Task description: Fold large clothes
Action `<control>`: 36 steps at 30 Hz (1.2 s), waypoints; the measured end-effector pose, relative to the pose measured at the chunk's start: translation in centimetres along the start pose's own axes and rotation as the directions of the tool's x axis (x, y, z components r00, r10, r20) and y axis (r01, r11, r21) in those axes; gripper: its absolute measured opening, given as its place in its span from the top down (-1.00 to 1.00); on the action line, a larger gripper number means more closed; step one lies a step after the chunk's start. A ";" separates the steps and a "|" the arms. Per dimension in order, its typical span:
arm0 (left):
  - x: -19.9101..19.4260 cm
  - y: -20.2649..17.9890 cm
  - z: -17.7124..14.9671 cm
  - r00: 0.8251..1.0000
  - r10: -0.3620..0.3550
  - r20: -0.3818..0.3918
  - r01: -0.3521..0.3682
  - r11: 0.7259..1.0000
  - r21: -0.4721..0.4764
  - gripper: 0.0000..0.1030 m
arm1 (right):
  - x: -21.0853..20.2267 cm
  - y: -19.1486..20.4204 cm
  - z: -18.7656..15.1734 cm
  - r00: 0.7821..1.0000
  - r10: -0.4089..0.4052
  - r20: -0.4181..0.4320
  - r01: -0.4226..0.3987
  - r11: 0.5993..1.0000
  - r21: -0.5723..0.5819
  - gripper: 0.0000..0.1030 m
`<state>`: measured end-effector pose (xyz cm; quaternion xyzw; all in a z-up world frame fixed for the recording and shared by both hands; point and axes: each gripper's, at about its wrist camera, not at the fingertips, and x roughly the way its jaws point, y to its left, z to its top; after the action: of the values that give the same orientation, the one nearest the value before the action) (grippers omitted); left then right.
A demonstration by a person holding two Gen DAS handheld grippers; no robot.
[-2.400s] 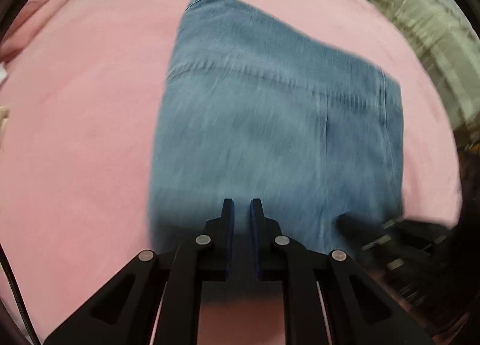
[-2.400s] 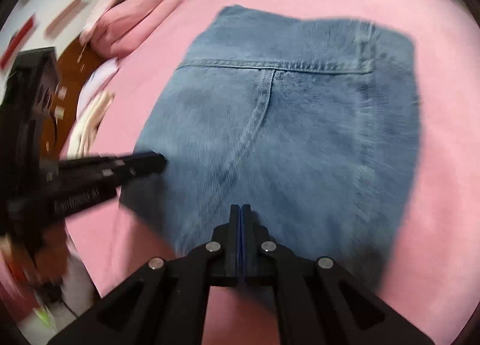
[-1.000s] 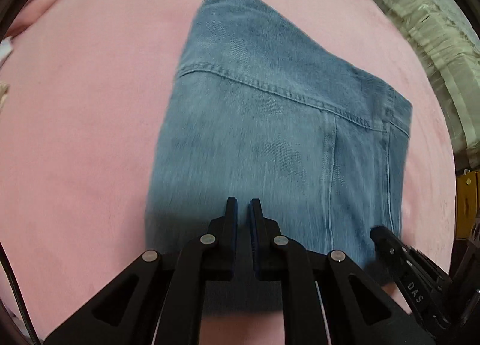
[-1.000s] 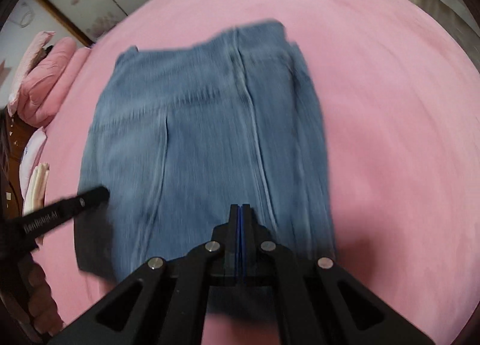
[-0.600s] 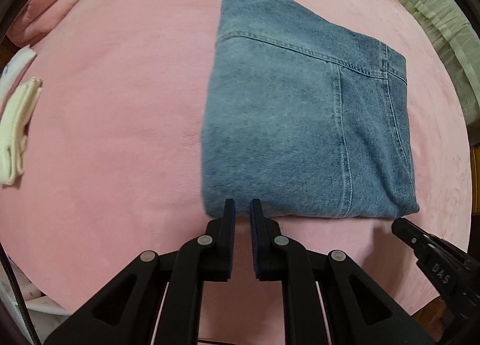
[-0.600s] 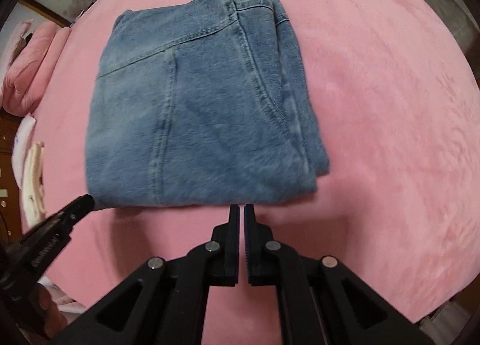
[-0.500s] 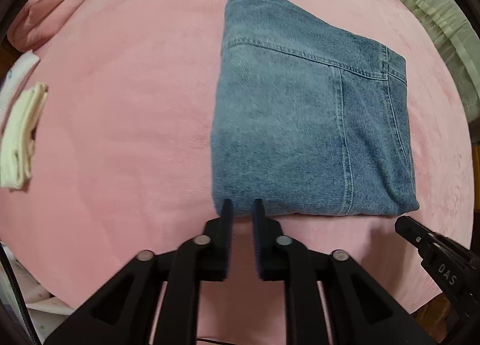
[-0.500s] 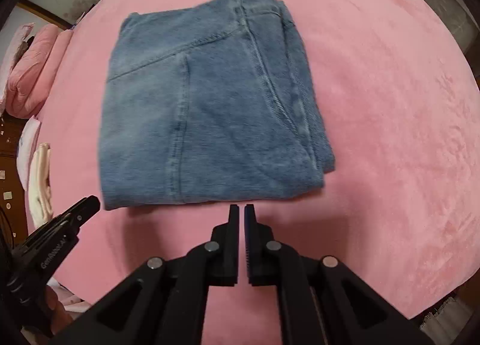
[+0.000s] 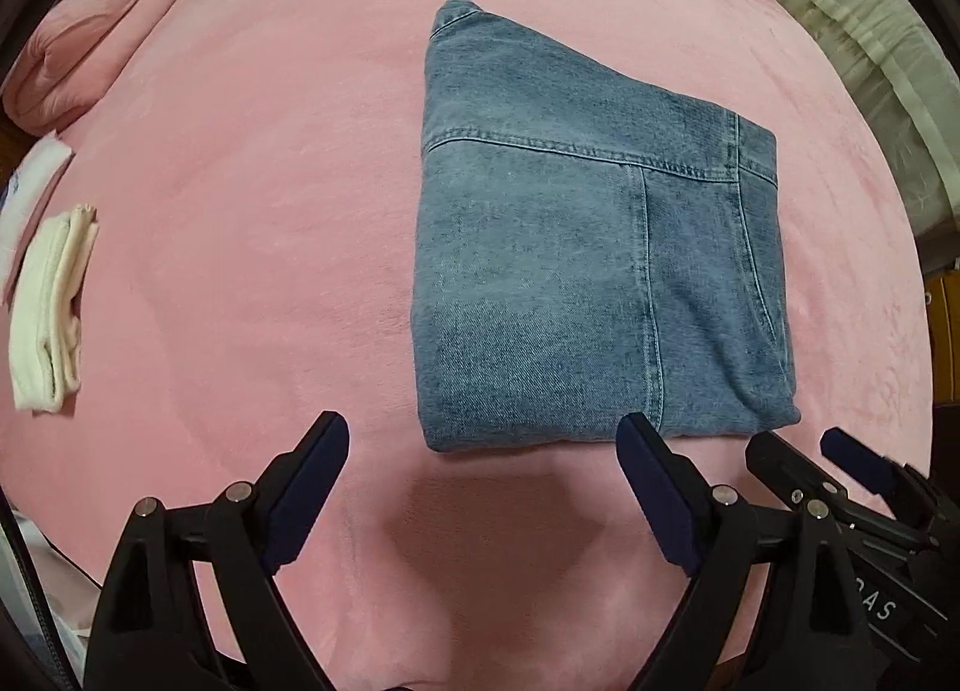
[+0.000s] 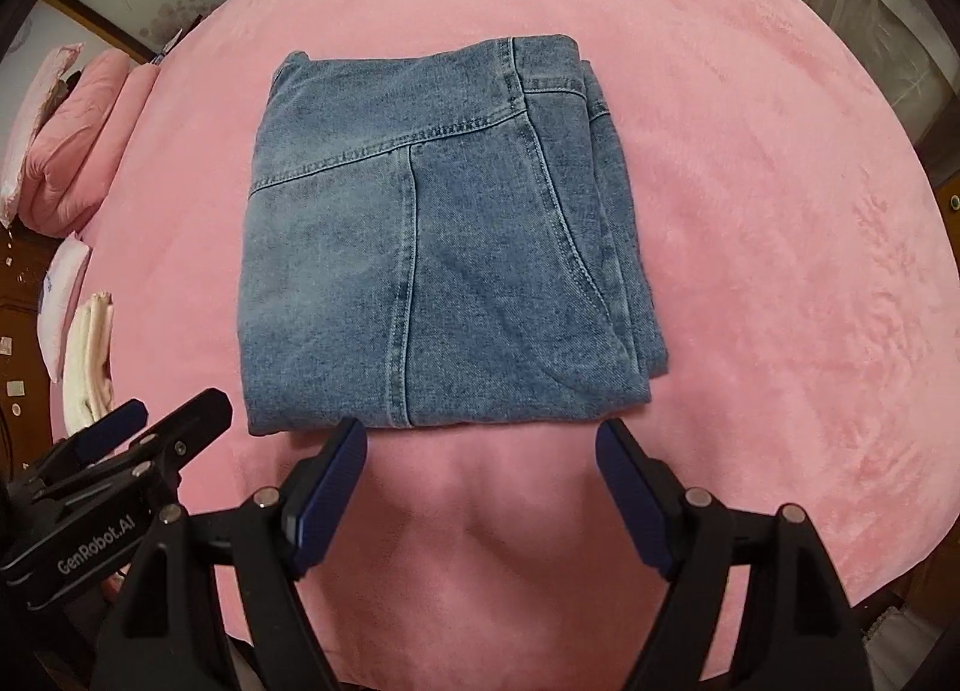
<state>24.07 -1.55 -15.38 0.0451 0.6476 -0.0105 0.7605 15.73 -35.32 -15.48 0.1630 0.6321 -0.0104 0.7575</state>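
Both tongs stand wide open and hold nothing. Nearest in the left wrist view, the left tongs (image 9: pixel 483 445) hover over bare pink blanket (image 9: pixel 240 211), their right fingertip just at the near edge of the jeans (image 9: pixel 594 271); whether it touches the cloth I cannot tell. Nearest in the right wrist view, the right tongs (image 10: pixel 480 448) are spread to about the same width, both tips close against that same near edge of the jeans (image 10: pixel 432 247), with nothing between the pads. Each tool also shows at the side of the other's view, equally open.

Just beyond the tips lie the jeans, folded into a thick, nearly square packet resting flat on the bed, seams and a pocket line uppermost. Denim in this many layers looks heavy and fairly stiff for cloth, not slippery, not fragile; it should keep its shape but sag if lifted by one corner. I judge the fold finished or nearly so. If it must be moved, the best hold is the near folded edge at its two corners, one tongs on each, biting through all the layers; the right-hand side shows loose stacked edges that could spill open.

Farther off to the left lie a folded white cloth (image 9: pixel 48 313) and pink pillows (image 10: pixel 66 150)
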 end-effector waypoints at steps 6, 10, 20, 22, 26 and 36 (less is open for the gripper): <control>0.7 -0.7 0.1 1.000 -0.007 -0.020 0.007 1.000 -0.007 -0.74 | 0.0 -0.3 0.2 1.000 0.002 0.002 -0.002 1.000 -0.002 -0.53; 1.1 -0.9 0.1 1.000 -0.005 -0.028 0.004 1.000 -0.008 -0.74 | 0.3 -0.4 0.6 1.000 0.008 0.000 -0.008 1.000 -0.005 -0.53; 2.8 -0.9 1.5 0.997 0.082 0.010 -0.082 0.997 0.003 -0.74 | 2.1 -2.2 2.0 0.998 0.060 -0.028 -0.061 0.998 -0.011 -0.53; 3.9 -0.3 2.3 0.998 0.064 0.003 -0.064 0.998 -0.018 -0.74 | 2.9 -3.2 2.6 0.996 0.077 -0.035 -0.077 0.997 -0.006 -0.53; 6.4 1.0 3.8 1.000 0.000 -0.015 -0.001 0.998 -0.062 -0.74 | 5.5 -5.6 4.2 0.989 0.138 -0.053 -0.138 0.990 -0.010 -0.53; 12.1 3.2 7.1 0.994 -0.112 0.002 0.110 0.974 -0.200 -0.74 | 11.4 -10.9 8.2 0.893 0.451 -0.007 -0.447 0.887 0.113 -0.53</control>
<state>33.24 1.62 -26.06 -0.0676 0.6504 0.0124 0.7565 23.45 -45.58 -27.74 0.3457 0.5883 0.1332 0.7188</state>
